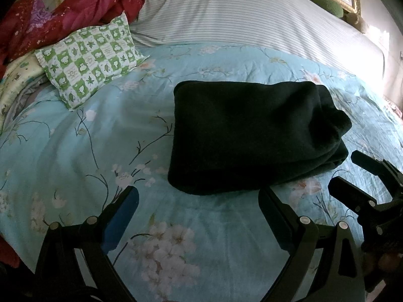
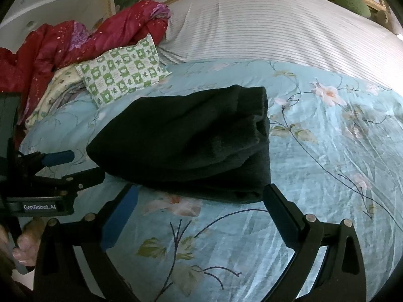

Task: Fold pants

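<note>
Dark pants lie folded in a bundle on floral blue bedspread, right gripper spread wide just short of them, left gripper at left edge, green checked pillow beyond.

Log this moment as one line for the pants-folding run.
dark folded pants: bundle on light blue floral bedspread | left gripper: open, empty, short of bundle | right gripper: open, empty | stage: folded, released
</note>
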A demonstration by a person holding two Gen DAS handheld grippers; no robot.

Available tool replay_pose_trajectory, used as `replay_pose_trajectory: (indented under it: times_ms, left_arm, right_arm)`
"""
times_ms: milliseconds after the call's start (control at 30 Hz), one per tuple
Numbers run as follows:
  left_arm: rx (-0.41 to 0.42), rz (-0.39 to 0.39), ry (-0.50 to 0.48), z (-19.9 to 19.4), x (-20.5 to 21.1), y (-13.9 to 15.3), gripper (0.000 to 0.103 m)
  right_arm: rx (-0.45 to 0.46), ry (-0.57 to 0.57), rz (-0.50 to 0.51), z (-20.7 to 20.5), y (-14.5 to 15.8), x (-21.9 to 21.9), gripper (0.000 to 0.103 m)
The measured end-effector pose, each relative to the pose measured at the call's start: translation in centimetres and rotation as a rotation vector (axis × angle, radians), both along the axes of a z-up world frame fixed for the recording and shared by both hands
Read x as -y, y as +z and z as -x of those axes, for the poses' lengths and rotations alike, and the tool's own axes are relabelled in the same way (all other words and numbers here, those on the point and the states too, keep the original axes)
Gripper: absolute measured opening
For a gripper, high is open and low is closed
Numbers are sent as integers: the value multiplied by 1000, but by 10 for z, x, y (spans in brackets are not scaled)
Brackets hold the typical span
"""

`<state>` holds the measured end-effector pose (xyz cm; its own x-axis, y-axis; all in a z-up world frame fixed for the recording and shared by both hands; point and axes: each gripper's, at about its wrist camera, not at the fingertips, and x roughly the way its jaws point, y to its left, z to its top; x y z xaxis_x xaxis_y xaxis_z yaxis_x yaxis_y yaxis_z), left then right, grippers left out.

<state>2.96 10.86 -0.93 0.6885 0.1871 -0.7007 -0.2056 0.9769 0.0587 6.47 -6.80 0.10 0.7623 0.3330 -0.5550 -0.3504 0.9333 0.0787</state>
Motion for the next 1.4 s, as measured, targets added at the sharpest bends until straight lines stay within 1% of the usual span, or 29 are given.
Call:
replay_pose_trajectory:
  times_ms: [700, 1100, 1400]
  left_arm:
    - [14, -8, -4, 3, 2, 6, 96]
    - [24, -3, 0, 1, -1, 13, 96]
    - [13, 1, 4, 1, -2, 14, 96]
  right_arm:
    - [5, 20, 2, 0, 5, -9, 100]
    - [16, 28, 3, -3, 14, -11, 100]
    - [19, 28, 1, -3, 16, -10, 100]
